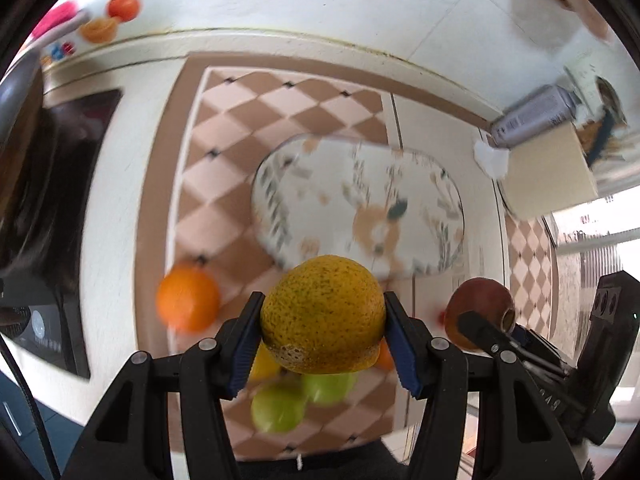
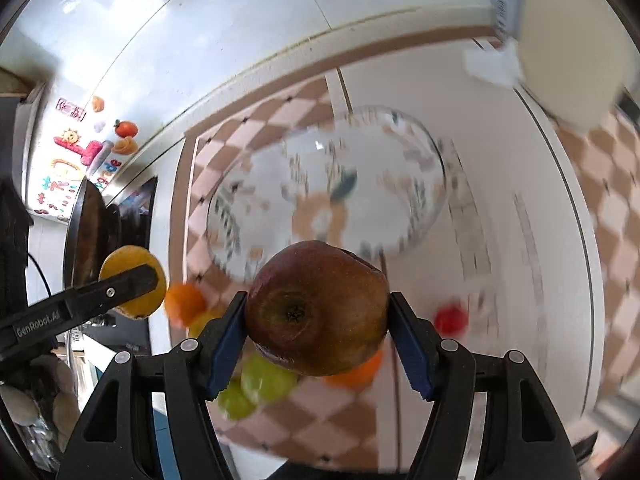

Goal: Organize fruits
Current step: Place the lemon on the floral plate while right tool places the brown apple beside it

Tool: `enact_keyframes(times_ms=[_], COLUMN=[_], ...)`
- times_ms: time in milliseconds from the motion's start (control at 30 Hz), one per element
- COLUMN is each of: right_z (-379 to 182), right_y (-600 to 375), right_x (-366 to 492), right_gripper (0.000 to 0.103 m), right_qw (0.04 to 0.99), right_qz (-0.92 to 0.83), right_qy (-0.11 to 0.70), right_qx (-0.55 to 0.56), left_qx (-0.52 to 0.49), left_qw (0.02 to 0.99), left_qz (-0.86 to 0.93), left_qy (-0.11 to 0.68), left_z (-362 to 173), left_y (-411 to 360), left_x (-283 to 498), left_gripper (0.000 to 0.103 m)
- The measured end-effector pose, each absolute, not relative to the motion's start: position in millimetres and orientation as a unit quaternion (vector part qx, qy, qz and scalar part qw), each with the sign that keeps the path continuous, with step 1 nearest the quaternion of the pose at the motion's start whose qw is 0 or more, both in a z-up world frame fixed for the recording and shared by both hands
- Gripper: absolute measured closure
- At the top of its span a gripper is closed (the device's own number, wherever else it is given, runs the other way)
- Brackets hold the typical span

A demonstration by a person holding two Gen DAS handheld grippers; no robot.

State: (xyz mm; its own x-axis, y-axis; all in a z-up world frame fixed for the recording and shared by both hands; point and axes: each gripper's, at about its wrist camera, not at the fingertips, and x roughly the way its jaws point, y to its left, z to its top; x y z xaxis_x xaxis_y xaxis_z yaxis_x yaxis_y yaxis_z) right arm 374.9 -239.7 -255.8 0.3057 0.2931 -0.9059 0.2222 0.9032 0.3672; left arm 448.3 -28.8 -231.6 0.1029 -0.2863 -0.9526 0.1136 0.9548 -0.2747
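Left claw (image 1: 323, 334) clamped on a yellow fruit (image 1: 322, 314), green-speckled, held square between both blue pads (image 1: 245, 350), lifted off the mat. Right claw (image 2: 318, 332) clamped on a dark red apple (image 2: 317, 307), calyx end facing the camera, also lifted.

Below the left claw: two green fruits (image 1: 298, 400) touching each other on the checkered mat (image 1: 224, 184), blurred. Left of it, an orange (image 1: 188, 298) on the mat. Ahead of both claws, near: floral bowl (image 1: 358, 204), motion-blurred, contents not readable. Right claw sits just right of the left one, apple level with the yellow fruit.

From the right view: second orange (image 2: 354, 372) under the apple, small red fruit (image 2: 451, 319) to the right on the white counter (image 2: 500, 184).
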Motion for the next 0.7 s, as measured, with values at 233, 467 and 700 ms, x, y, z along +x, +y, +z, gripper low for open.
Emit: enact_keyframes(times_ms=[233, 467, 700], right_z=[-302.8, -339.2, -353.4], right_y=[-241.4, -243.9, -244.2], right_x=[476.7, 529.1, 545.6], right_gripper=[0.032, 0.032, 0.031], right_qw=[0.762, 0.740, 0.721], right_qz=[0.064, 0.088, 0.107], right_qy=[0.620, 0.648, 0.669], right_qx=[0.175, 0.158, 0.145], left_qx=[-0.097, -0.106, -0.092], left_qw=[0.697, 0.659, 0.647], left_qz=[-0.105, -0.094, -0.082], left_qy=[0.703, 0.739, 0.753], left_z=[-288.5, -326.9, -341.8], left_y=[-69.3, -90.0, -98.7], left_x=[536.1, 577.4, 588.8], left_gripper=[0.048, 0.048, 0.048])
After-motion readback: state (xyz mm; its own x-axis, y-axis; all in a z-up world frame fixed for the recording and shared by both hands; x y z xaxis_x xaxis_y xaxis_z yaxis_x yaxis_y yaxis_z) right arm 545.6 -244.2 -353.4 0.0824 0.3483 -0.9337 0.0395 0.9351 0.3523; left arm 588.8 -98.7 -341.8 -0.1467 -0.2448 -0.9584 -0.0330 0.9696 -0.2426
